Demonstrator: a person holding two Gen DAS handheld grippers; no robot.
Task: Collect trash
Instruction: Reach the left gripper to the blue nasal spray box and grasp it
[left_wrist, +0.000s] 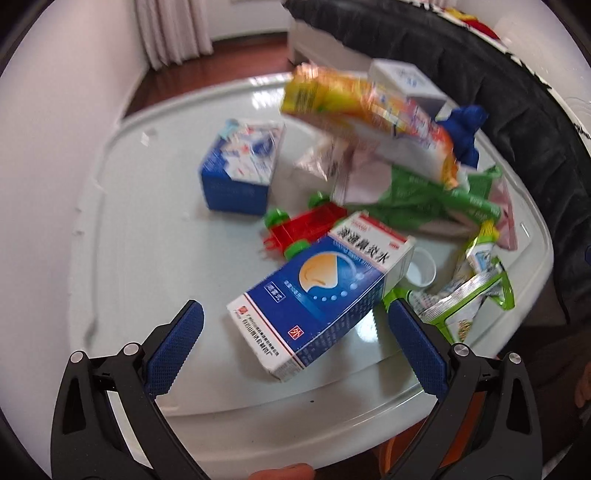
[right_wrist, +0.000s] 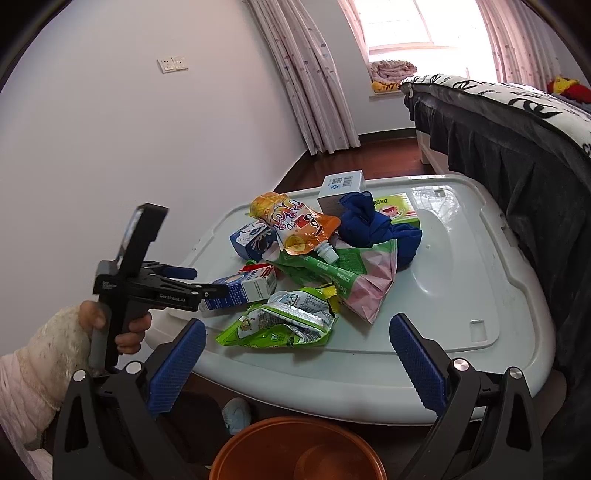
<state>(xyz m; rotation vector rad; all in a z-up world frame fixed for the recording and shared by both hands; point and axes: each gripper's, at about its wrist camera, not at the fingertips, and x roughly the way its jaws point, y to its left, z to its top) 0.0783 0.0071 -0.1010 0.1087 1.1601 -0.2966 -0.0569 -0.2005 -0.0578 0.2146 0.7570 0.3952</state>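
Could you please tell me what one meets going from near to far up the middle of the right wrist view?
Orange basin → crumpled green snack wrapper → green and pink bag → orange drink pouch → white box with a barcode.

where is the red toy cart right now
In the left wrist view the red toy cart lies mid-table, between the small blue carton and the big blue box, which covers its near end.

My left view smears the orange pouch (left_wrist: 369, 118) and small milk carton (left_wrist: 240, 166). The brown bucket (right_wrist: 295, 450) is cut off by my right view's bottom edge. Wrappers half bury the red toy cart (left_wrist: 306, 229).
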